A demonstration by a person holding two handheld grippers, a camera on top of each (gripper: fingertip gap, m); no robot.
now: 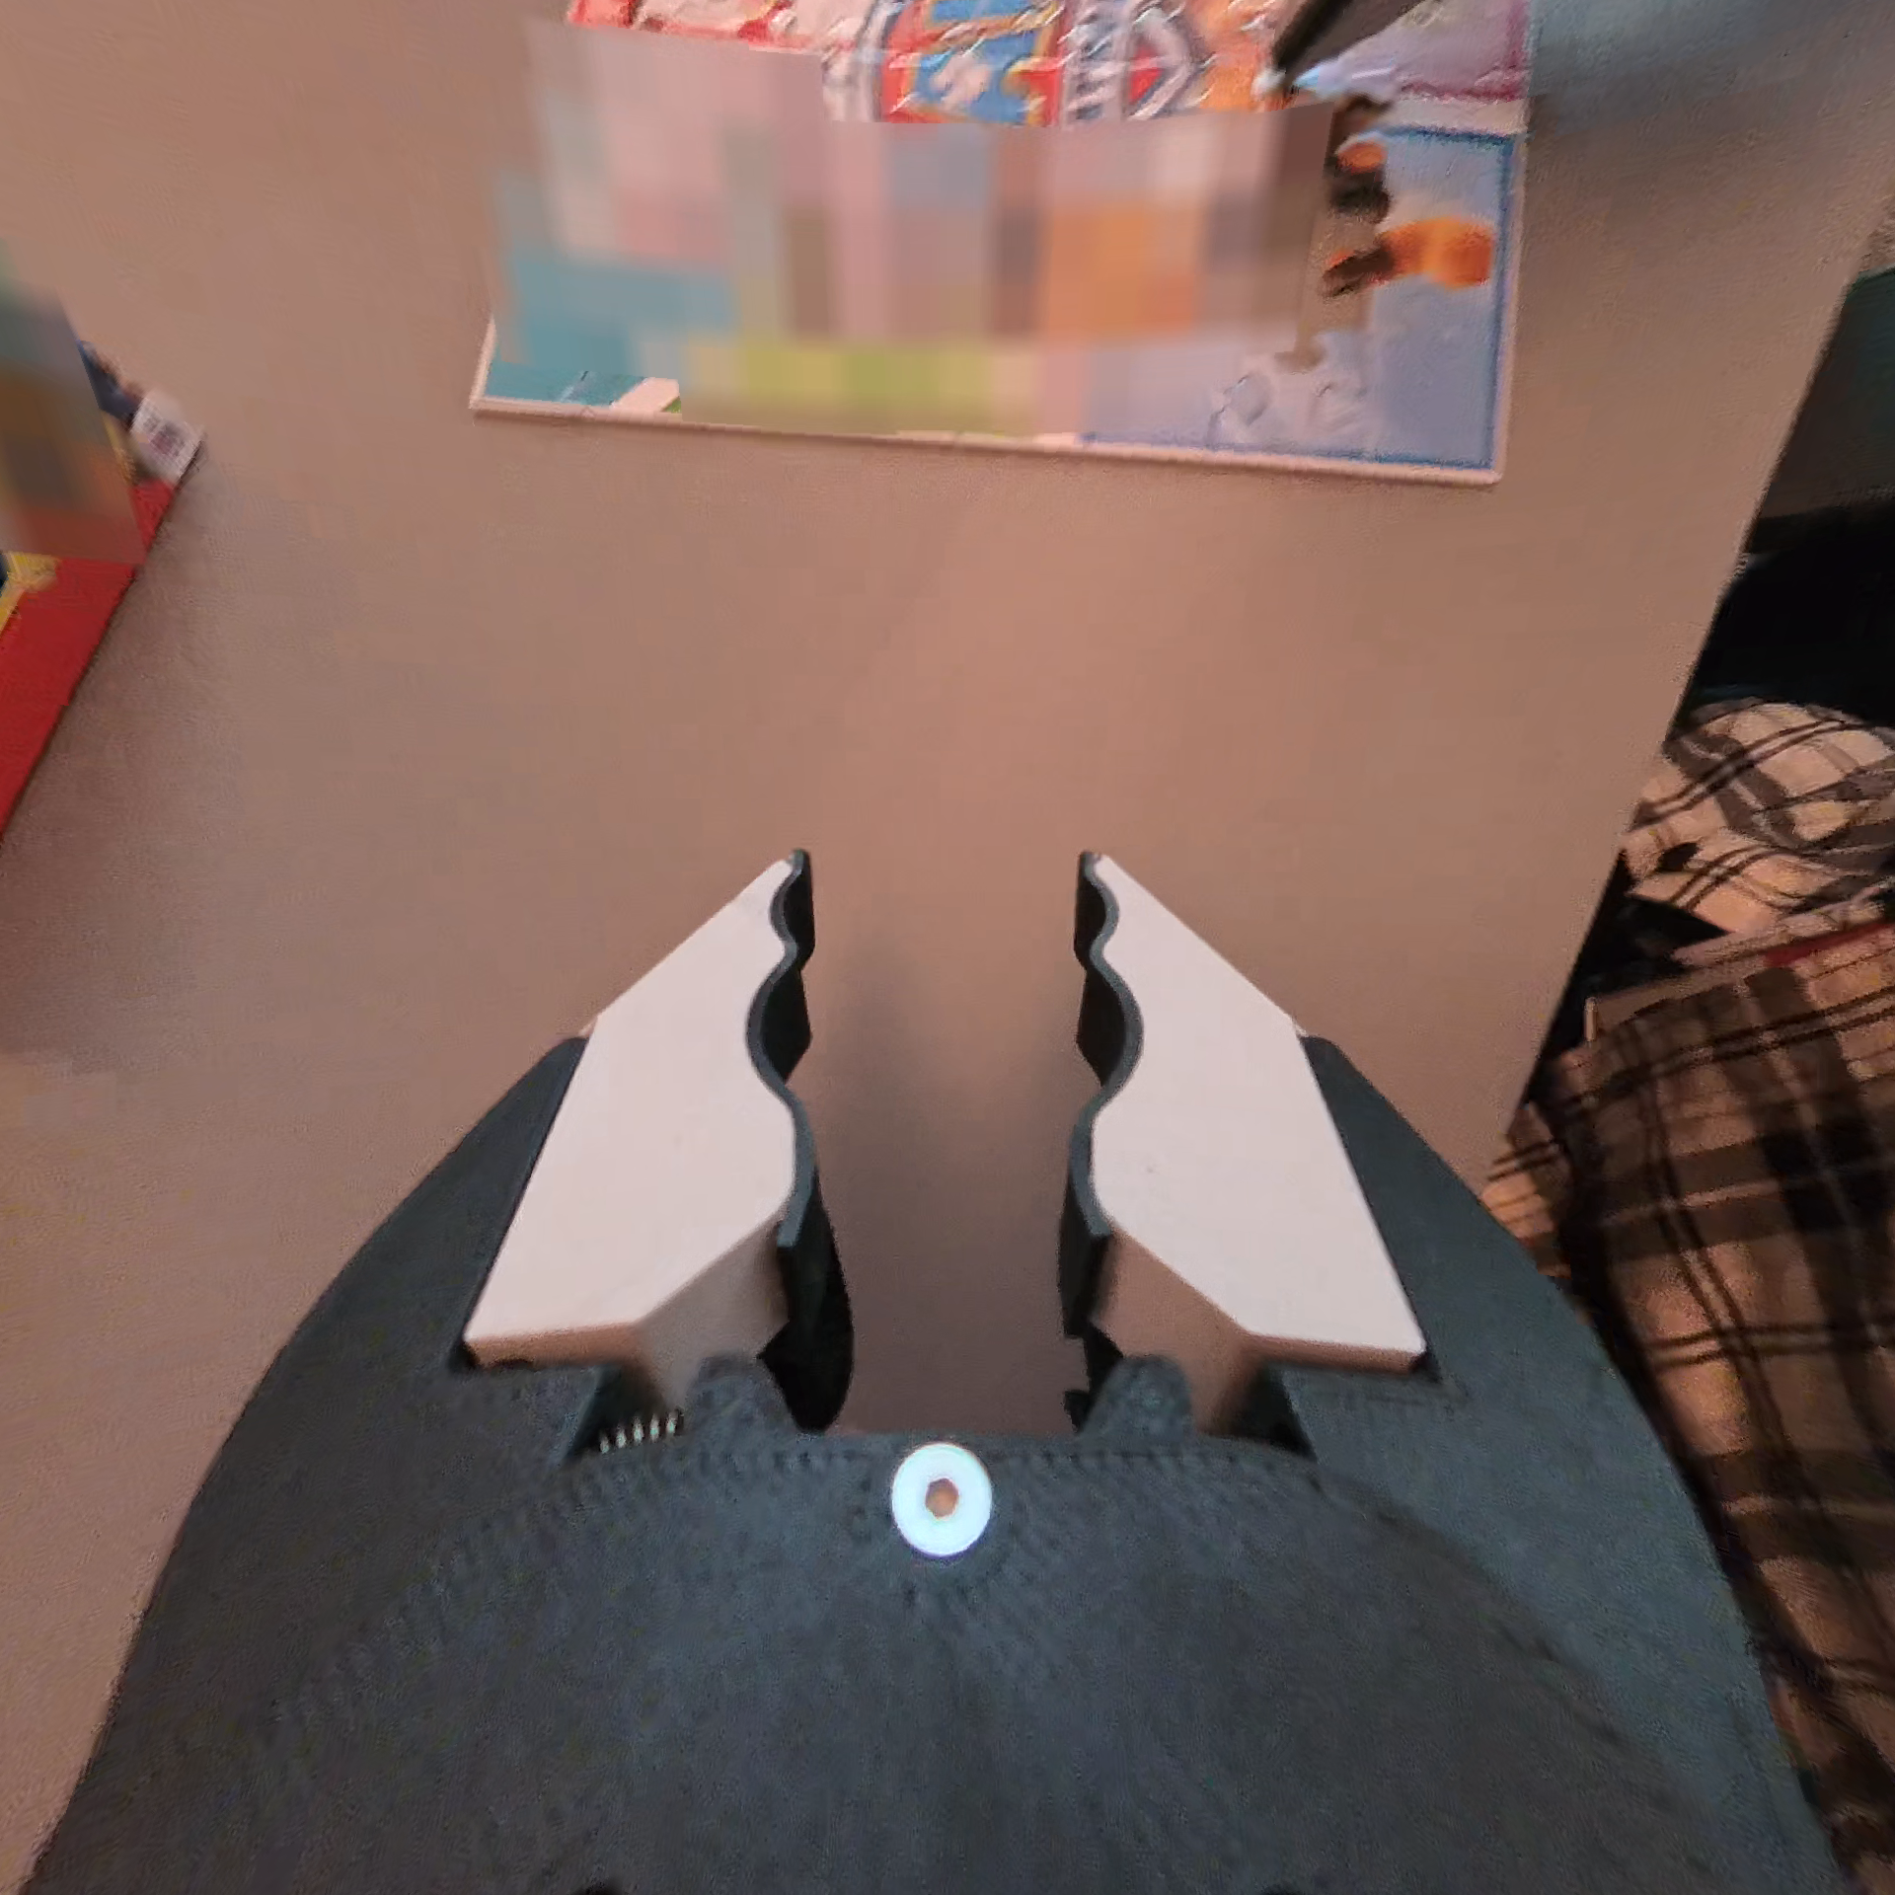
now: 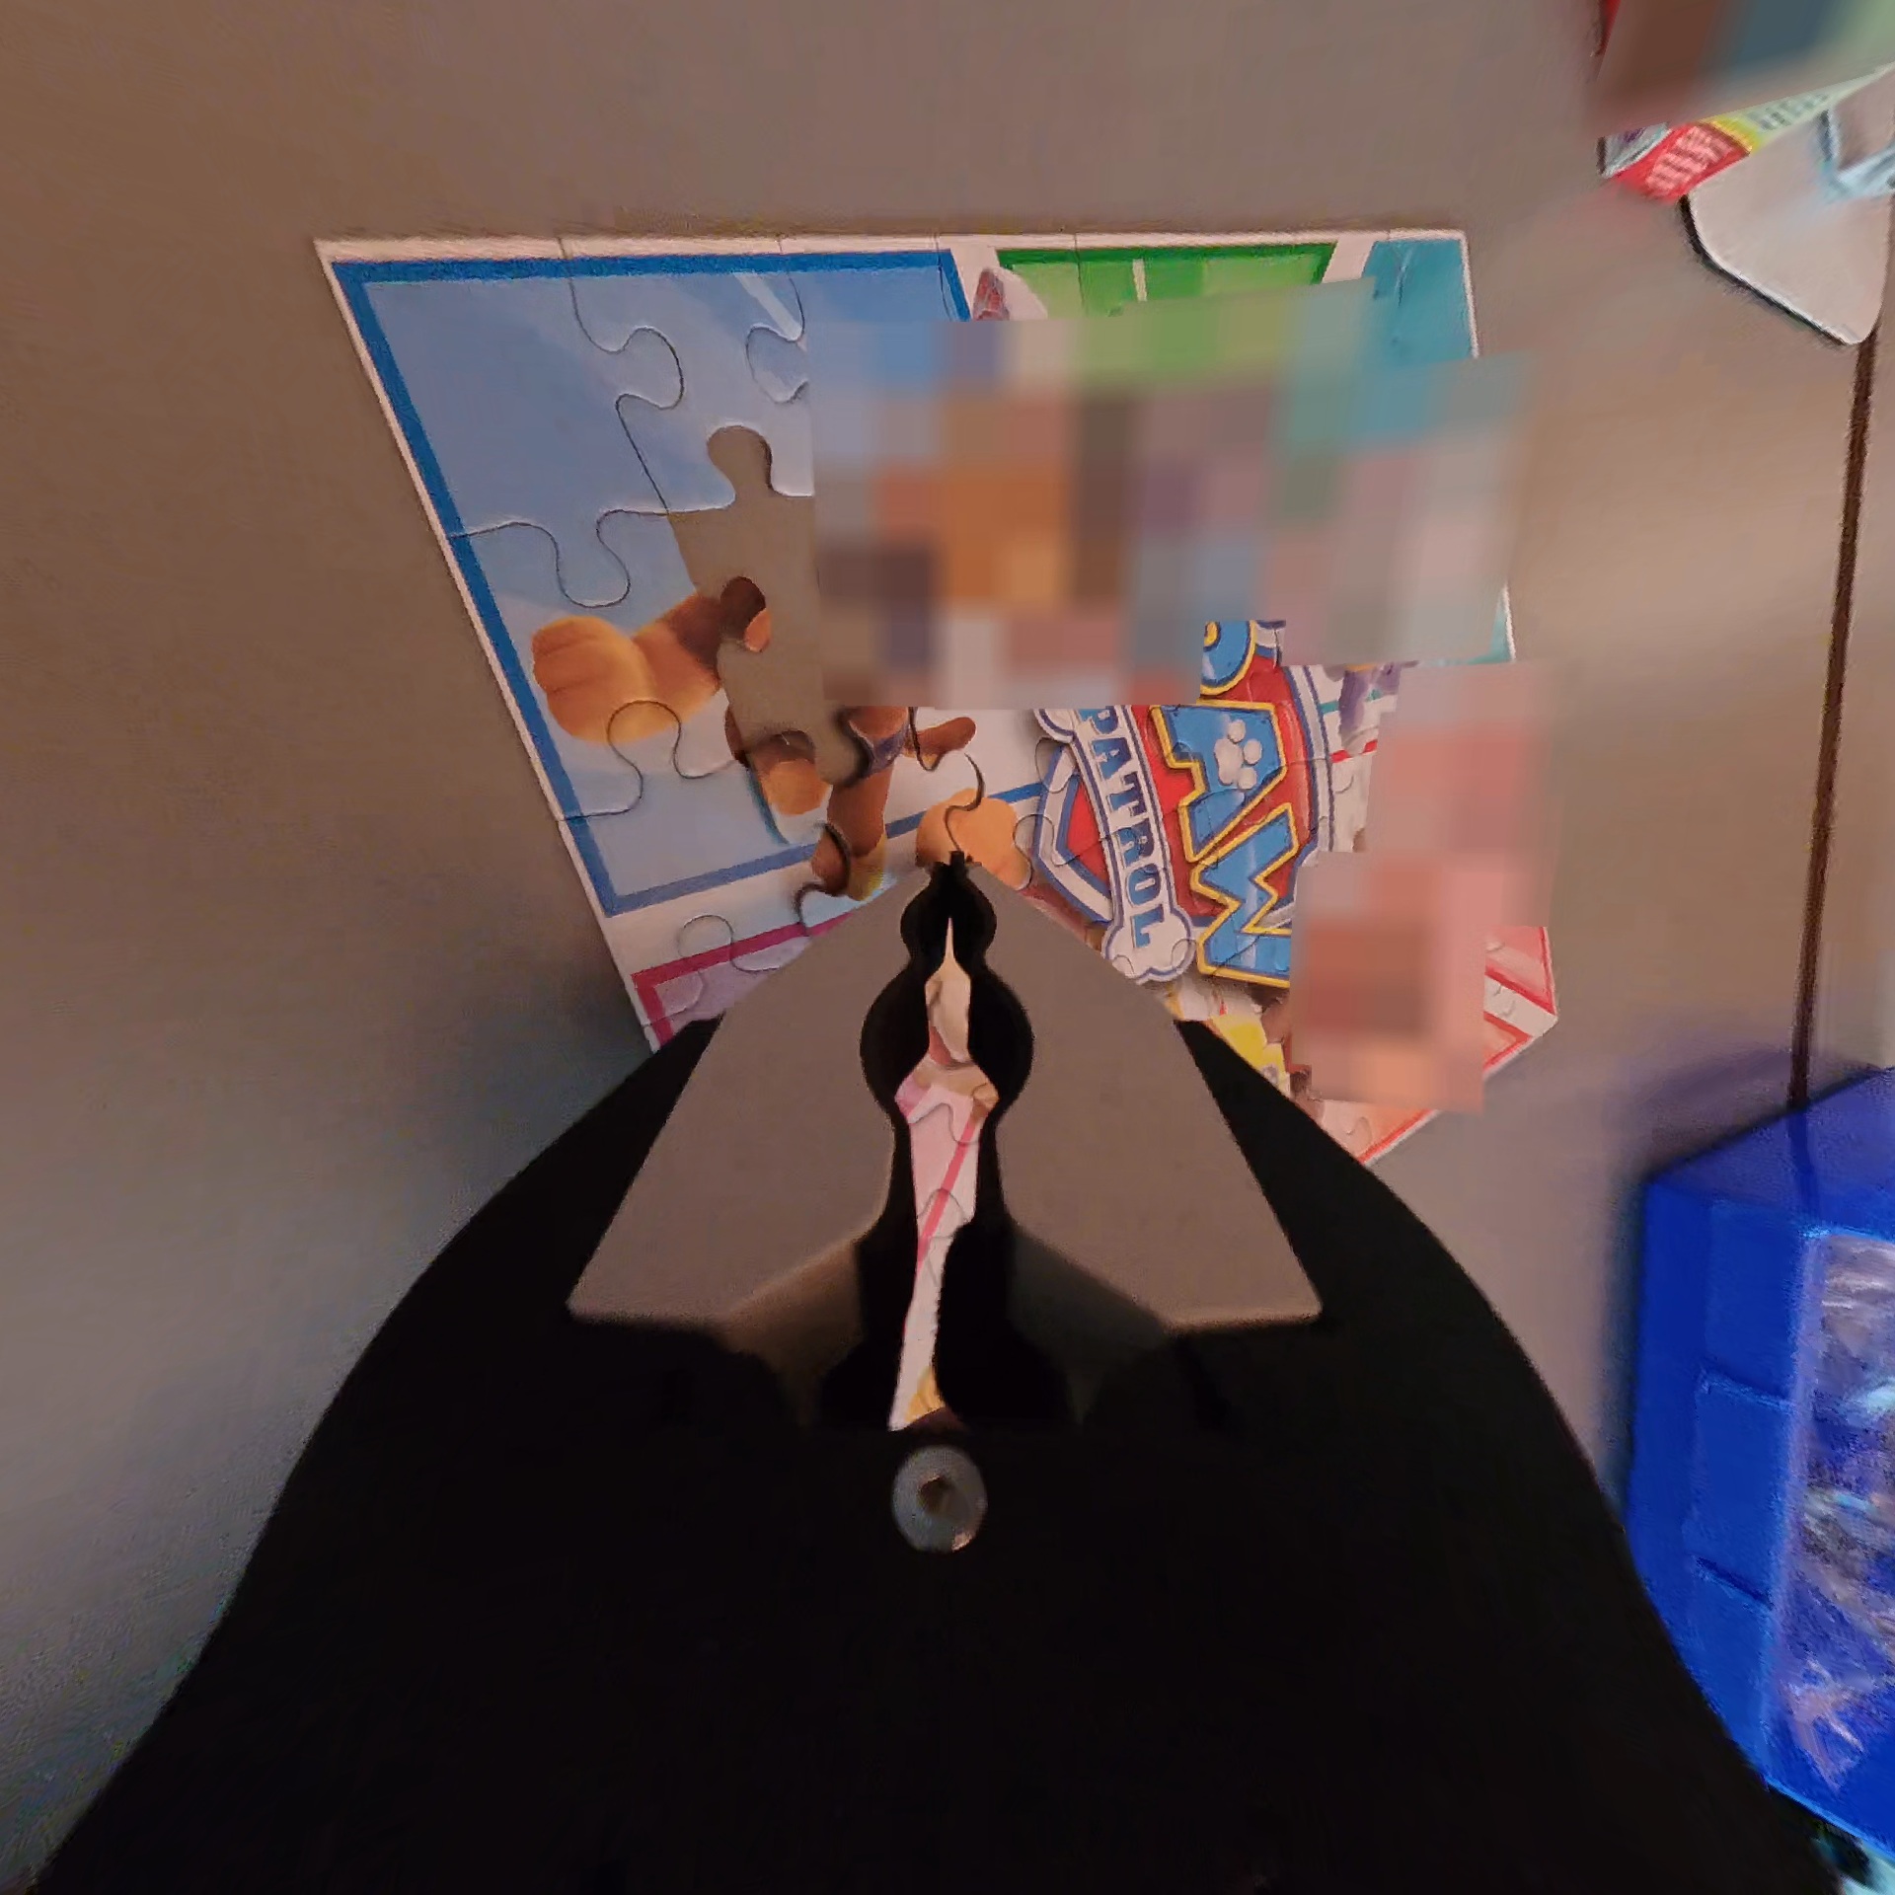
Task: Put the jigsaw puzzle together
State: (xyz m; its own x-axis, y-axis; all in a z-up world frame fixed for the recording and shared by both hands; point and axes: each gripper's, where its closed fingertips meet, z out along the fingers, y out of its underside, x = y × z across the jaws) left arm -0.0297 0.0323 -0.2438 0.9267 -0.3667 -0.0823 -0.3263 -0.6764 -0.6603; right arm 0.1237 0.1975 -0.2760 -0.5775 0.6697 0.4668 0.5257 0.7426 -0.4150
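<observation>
The mostly assembled, colourful jigsaw puzzle (image 2: 656, 410) lies flat on the tan table (image 2: 205, 615). It also shows far ahead in the left wrist view (image 1: 1436, 359). A grey piece-shaped patch (image 2: 764, 574) breaks the picture in the puzzle's blue part. My right gripper (image 2: 954, 872) is shut, with its pads together and nothing between them. Its tips are low over the puzzle's near part. Its dark tip shows at the top right of the left wrist view (image 1: 1323, 31). My left gripper (image 1: 943, 872) is open and empty over bare table, well short of the puzzle.
A red box (image 1: 62, 636) lies at the table's left edge. A plaid cloth (image 1: 1743, 1077) lies beyond the table's right edge. A blue box (image 2: 1764, 1436) stands to the right of the puzzle. A printed cardboard flap (image 2: 1784, 205) lies at the far right. Across from one pair of fingers to the other is roughly 25 centimetres.
</observation>
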